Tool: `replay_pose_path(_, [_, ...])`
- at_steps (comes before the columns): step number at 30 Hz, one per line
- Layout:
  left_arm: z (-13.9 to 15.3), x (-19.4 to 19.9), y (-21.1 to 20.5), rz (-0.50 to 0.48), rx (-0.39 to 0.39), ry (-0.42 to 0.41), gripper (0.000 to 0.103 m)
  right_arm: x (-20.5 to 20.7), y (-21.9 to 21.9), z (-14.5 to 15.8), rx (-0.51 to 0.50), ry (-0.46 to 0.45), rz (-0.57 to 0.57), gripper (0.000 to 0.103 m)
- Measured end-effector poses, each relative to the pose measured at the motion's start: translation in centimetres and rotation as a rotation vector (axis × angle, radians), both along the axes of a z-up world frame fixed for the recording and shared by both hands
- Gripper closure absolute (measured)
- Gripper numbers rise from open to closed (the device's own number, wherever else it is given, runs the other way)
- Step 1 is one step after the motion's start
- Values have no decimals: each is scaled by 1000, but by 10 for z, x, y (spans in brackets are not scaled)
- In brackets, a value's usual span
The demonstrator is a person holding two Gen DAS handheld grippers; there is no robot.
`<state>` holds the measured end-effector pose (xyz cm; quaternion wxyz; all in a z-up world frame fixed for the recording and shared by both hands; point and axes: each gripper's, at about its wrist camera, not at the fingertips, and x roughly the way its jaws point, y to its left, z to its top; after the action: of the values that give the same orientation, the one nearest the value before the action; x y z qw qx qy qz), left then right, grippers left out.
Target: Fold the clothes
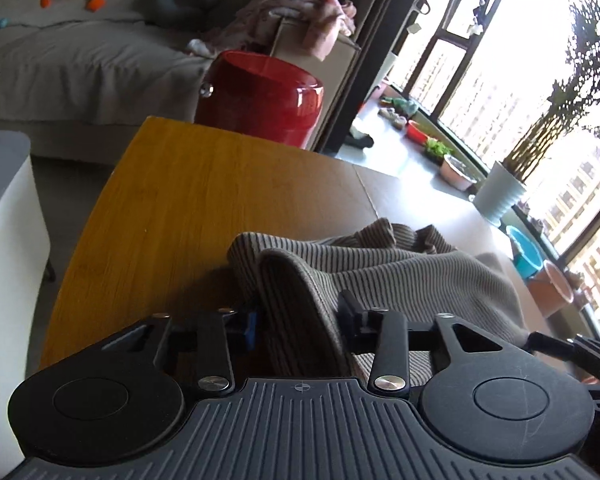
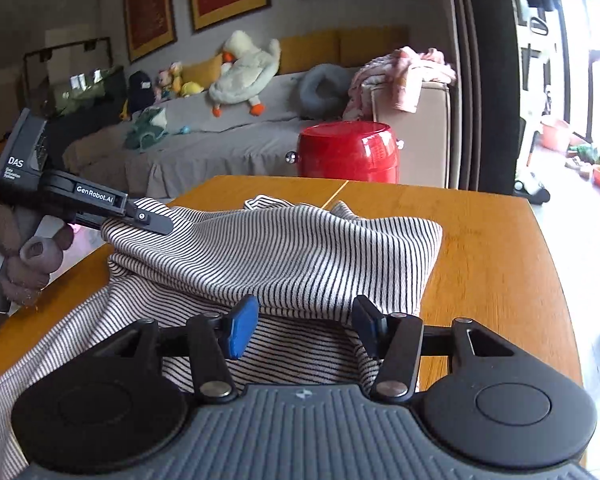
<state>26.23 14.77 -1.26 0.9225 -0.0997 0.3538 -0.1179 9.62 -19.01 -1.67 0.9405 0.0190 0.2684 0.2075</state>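
A striped garment (image 2: 284, 248) lies bunched on the wooden table (image 2: 500, 260), its upper layer folded over the lower one. My left gripper (image 1: 300, 320) has a thick fold of the garment (image 1: 380, 276) filling the narrow gap between its pads and is shut on it. In the right wrist view that left gripper (image 2: 152, 220) sits at the garment's far left corner, which is raised off the table. My right gripper (image 2: 304, 320) stands open at the near edge. Its blue pads (image 2: 242, 328) are wide apart, and the folded edge runs loosely between them.
A red drum stool (image 2: 348, 152) stands just beyond the table's far edge, with a grey sofa (image 2: 220, 140) full of plush toys behind it. A white chair (image 1: 4, 220) is left of the table. A hand in a brown glove (image 2: 28, 256) holds the left gripper.
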Motion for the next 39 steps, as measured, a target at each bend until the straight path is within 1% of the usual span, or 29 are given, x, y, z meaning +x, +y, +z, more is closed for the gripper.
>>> replay_pose_path(1, [6, -3, -6, -15, 40, -38, 79, 0, -1, 1, 7, -7, -12, 50])
replay_pose_path(2, [14, -7, -12, -34, 61, -83, 82, -3, -2, 1, 16, -22, -21, 47])
replay_pose_path(3, [22, -12, -17, -53, 82, -129, 83, -4, -4, 1, 26, -30, -26, 47])
replay_pose_path(5, [38, -22, -29, -91, 124, -219, 90, -4, -6, 0, 35, -27, -28, 47])
replay_pose_path(6, [45, -25, -32, -99, 133, -254, 90, -4, -7, -1, 35, -27, -31, 47])
replay_pose_path(7, [49, -24, -30, -88, 125, -267, 90, -3, -6, -1, 31, -25, -32, 47])
replay_pose_path(9, [44, -16, -24, -56, 113, -250, 90, -3, -5, -1, 24, -26, -36, 47])
replay_pose_path(11, [27, -5, -14, -16, 121, -201, 90, -4, -5, -2, 21, -23, -42, 47])
replay_pose_path(13, [4, 2, -5, 3, 145, -147, 90, -1, -5, -3, 17, -7, -49, 47])
replay_pose_path(15, [-6, 0, 1, 6, 136, -129, 89, 1, -4, -2, 5, 3, -55, 47])
replay_pose_path(17, [-12, -3, 6, 7, 118, -123, 88, 6, 0, 4, -31, -18, -53, 49])
replay_pose_path(18, [-13, -4, 8, 6, 109, -121, 88, 10, 2, 9, -49, -32, -51, 51])
replay_pose_path(20, [-11, -5, 11, 7, 96, -120, 87, 23, 7, 22, -69, -61, -50, 67])
replay_pose_path(21, [-10, -6, 11, 9, 89, -120, 87, 30, 9, 28, -70, -71, -49, 68])
replay_pose_path(22, [-9, -6, 11, 10, 83, -122, 87, 39, 12, 34, -50, -71, -42, 69])
replay_pose_path(25, [-7, -8, 10, 10, 78, -133, 87, 69, 23, 37, 25, -27, 10, 70])
replay_pose_path(27, [-6, -7, 9, 7, 86, -138, 84, 91, 31, 25, 14, 38, 13, 70])
replay_pose_path(28, [-6, -5, 9, 9, 89, -138, 83, 98, 31, 17, -2, 60, -5, 70])
replay_pose_path(29, [-6, -5, 10, 13, 92, -137, 78, 101, 25, 10, -1, 69, -29, 73])
replay_pose_path(31, [-8, -3, 14, 24, 98, -135, 74, 107, 15, -5, 2, 86, -77, 74])
replay_pose_path(32, [-9, -1, 16, 29, 101, -134, 69, 108, 9, -9, 8, 91, -106, 77])
replay_pose_path(34, [-9, 1, 19, 36, 94, -131, 62, 104, 5, -9, 4, 73, -147, 77])
replay_pose_path(36, [-7, 1, 20, 55, 82, -131, 61, 101, 7, -11, -11, 56, -154, 76])
replay_pose_path(39, [5, -7, 21, 86, 76, -157, 62, 98, 12, -11, -41, 37, -155, 73])
